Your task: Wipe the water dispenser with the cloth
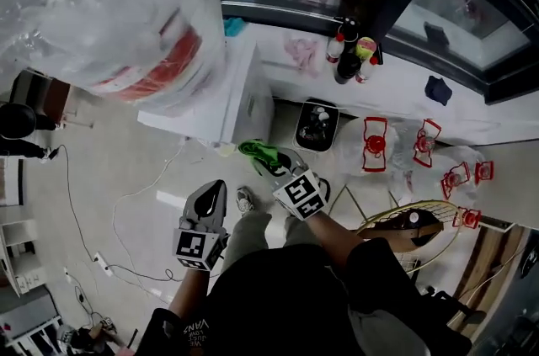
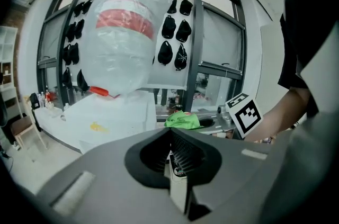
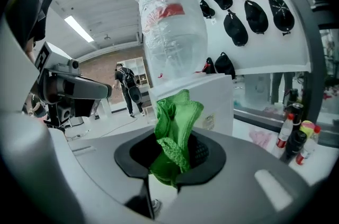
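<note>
The right gripper [image 3: 172,167] is clamped on the green cloth [image 3: 175,122], with a bunched fold sticking out ahead of its jaws to meet the white water dispenser [image 3: 212,98] just in front; the left gripper [image 2: 170,157] (jaws together, empty) waits off to its side, likely to stay clear

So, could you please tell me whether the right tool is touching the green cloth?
Touching: the right gripper view shows the right tool shut on the green cloth, which bunches up from between its jaws.
</note>
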A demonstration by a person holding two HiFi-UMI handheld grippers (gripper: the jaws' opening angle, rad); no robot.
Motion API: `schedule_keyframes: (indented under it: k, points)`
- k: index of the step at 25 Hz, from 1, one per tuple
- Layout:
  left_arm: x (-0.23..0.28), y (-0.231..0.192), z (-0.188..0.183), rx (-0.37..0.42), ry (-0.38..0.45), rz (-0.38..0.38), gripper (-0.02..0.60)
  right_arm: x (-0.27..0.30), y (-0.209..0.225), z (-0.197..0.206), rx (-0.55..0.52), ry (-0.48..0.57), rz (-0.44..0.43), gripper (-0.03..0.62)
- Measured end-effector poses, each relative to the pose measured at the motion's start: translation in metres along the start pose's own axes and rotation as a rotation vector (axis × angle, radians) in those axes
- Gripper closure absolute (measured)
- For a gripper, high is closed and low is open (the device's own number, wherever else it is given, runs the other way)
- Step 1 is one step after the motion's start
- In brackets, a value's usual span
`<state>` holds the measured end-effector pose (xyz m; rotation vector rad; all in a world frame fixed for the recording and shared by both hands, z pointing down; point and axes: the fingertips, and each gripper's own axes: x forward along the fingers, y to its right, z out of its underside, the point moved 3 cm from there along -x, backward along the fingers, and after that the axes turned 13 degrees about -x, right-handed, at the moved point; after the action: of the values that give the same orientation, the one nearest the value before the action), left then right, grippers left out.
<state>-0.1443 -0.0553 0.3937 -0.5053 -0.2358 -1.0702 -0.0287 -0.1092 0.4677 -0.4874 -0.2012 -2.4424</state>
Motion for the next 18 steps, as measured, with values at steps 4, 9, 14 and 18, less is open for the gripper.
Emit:
schedule_keyframes:
  k: [4, 9, 14, 18]
  points:
    - [0.009, -0.014, -0.004, 0.021, -0.037, 0.038, 0.58, 0.027, -0.002, -0.007, 0.002, 0.059, 0.004, 0.502]
    - [0.024, -0.021, -0.003, 0.028, -0.073, 0.07, 0.58, 0.043, 0.014, -0.005, 0.014, 0.091, 0.04, 0.5]
    - [0.037, -0.018, 0.002, 0.009, -0.091, 0.079, 0.58, 0.056, 0.046, 0.002, 0.003, 0.091, 0.08, 0.501]
    - [0.042, -0.01, 0.009, 0.006, -0.107, 0.085, 0.58, 0.07, 0.086, 0.001, -0.043, 0.085, 0.119, 0.501]
